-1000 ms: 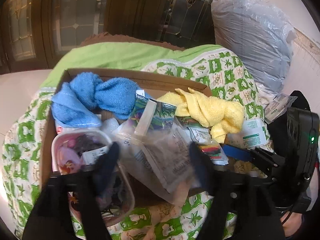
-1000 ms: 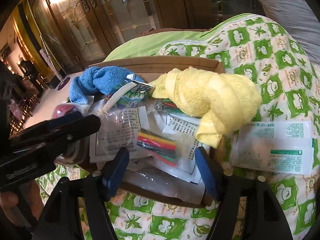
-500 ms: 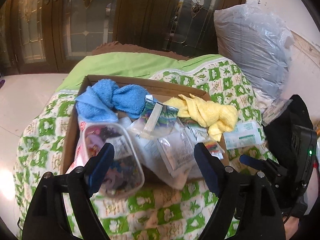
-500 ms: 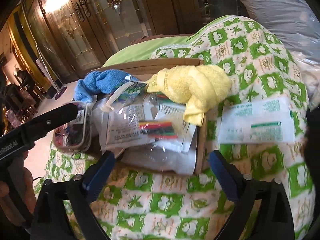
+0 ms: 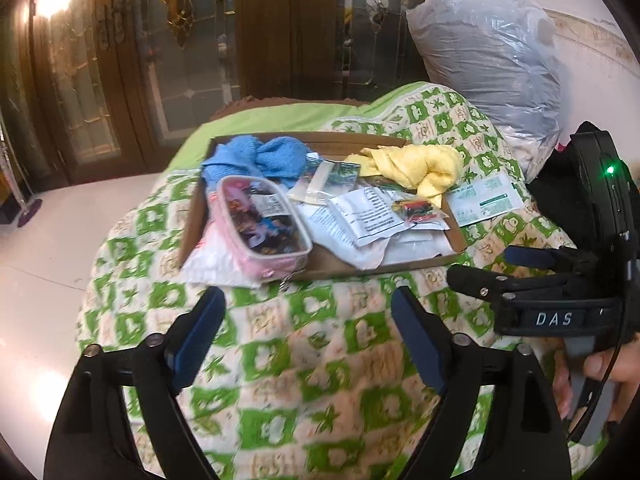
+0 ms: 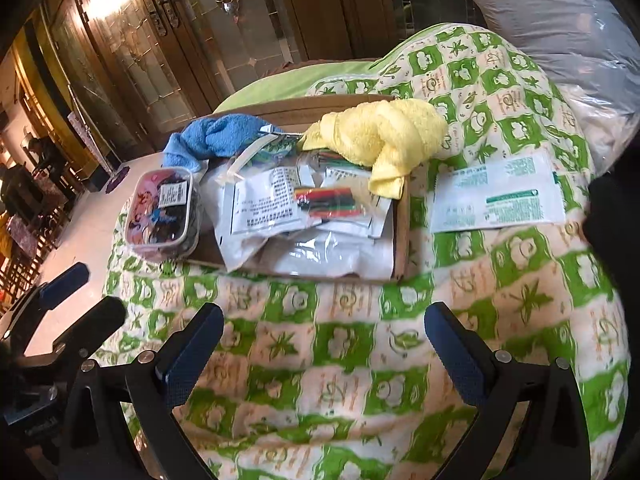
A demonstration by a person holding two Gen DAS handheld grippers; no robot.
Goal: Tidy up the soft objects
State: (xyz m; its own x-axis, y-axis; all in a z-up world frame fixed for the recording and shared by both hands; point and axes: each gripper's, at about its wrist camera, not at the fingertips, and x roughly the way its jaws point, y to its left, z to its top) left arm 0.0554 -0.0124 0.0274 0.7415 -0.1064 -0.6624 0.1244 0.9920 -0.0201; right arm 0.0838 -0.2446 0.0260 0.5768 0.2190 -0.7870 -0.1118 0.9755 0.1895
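Observation:
A shallow cardboard tray (image 5: 400, 266) (image 6: 402, 216) lies on a green-and-white quilt (image 5: 320, 360). At its far side lie a blue towel (image 5: 260, 156) (image 6: 216, 136) and a knotted yellow towel (image 5: 416, 166) (image 6: 384, 132). A pink clear pouch (image 5: 260, 228) (image 6: 164, 208) and several plastic packets (image 5: 368, 216) (image 6: 272, 204) fill the rest. My left gripper (image 5: 306, 304) (image 6: 80, 300) hangs over bare quilt short of the tray, jaws opening, nothing between them. My right gripper (image 6: 324, 318) (image 5: 492, 270) stands open and holds nothing, also short of the tray.
A green-and-white flat packet (image 5: 484, 198) (image 6: 496, 196) lies on the quilt right of the tray. A big grey plastic bag (image 5: 492, 52) leans at the back right. White floor (image 5: 60, 240) drops off left of the quilt; dark wooden doors stand behind.
Both grippers have drawn back from over the tray's contents to the bare quilt in front of it. The right jaws have spread much wider, and the left jaws a little wider.

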